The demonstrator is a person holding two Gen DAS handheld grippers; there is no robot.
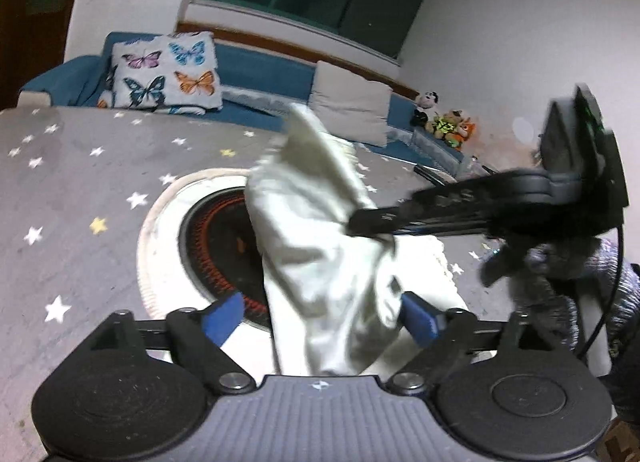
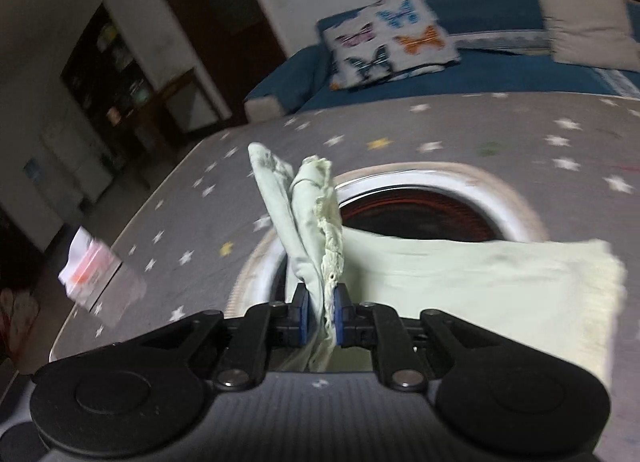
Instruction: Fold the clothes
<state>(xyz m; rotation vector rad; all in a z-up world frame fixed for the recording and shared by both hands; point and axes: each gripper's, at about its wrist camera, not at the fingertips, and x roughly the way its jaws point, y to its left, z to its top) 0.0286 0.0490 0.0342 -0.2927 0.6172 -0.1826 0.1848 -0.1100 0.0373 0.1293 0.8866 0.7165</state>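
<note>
Right tongs (image 2: 320, 312) pinch a bunched edge of the pale cloth (image 2: 460, 274) above the starry counter (image 2: 460, 134); left tongs (image 1: 320, 314) gape around it. Light, limp stuff; best gripped at corners.

Grey star-print table (image 2: 460, 130) with a round heater opening (image 2: 424, 202); pale cloth (image 2: 480, 282) lies on it.
</note>
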